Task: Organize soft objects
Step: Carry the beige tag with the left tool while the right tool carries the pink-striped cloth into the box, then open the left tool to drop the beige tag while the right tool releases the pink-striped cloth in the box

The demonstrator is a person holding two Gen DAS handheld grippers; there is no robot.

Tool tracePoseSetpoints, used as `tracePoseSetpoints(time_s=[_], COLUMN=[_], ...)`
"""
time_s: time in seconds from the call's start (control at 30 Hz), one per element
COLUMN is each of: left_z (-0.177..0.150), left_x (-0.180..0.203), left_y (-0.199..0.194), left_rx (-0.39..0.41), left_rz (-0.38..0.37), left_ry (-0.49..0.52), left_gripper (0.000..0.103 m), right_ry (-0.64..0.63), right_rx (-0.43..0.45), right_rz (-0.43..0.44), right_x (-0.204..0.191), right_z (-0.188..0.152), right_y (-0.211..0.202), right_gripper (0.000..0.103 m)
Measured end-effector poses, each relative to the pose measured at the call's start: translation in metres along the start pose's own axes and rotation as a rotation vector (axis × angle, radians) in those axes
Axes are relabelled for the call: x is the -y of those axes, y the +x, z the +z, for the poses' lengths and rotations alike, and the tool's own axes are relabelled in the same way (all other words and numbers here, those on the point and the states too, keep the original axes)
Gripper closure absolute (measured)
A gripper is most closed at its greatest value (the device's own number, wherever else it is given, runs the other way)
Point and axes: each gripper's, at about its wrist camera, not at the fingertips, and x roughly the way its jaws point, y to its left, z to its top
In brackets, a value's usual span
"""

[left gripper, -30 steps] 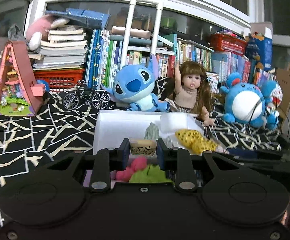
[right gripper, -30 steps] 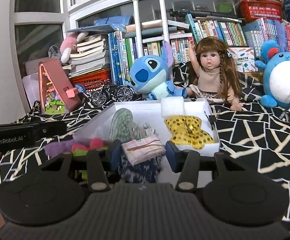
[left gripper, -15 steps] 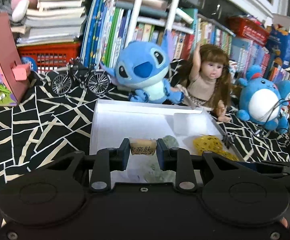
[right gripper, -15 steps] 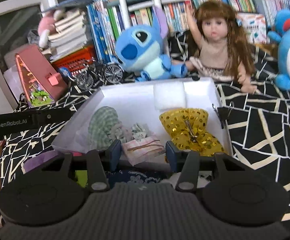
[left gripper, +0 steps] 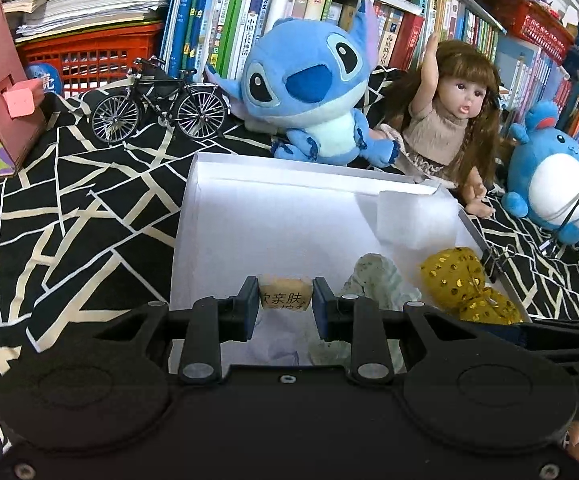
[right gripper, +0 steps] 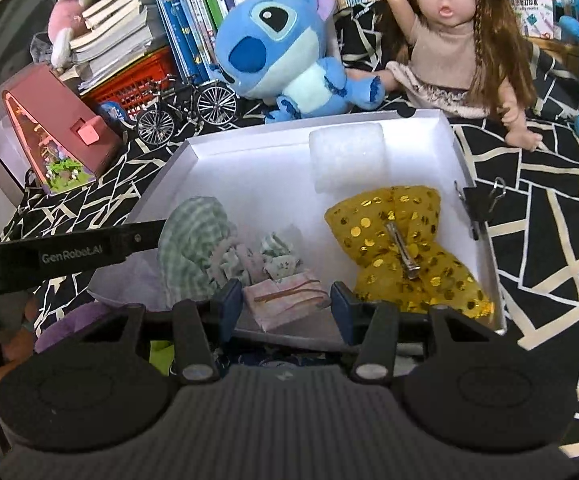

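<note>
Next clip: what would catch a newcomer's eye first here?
The blue plush and doll sitting behind the white box. Inside the box, a gold sequin bow lies at the right. Each gripper, left and right, pinches a small folded item over the box's near edge.
</note>
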Motion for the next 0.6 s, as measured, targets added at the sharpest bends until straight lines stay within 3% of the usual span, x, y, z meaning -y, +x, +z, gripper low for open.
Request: tracePoseSetpoints(time_s=[0.43, 0.6], left_z=[0.0012, -0.0008], left_x=[0.0044, 0.0037], left_y=[0.0098, 0.0057], left_rx=[-0.002, 0.003], left_rz=[-0.005, -0.002], left_ry=[0.011, 0.014], left_gripper=[0.074, 0.061], right_ry=[0.031, 0.031], right_rx=[0.001, 0.008], right_rz=[0.005, 0.015], right_x=[0.003, 0.0036], right_z=[0.001, -0.0002], right_y=[0.0056, 0.0038], right_gripper=[0.048, 0.044])
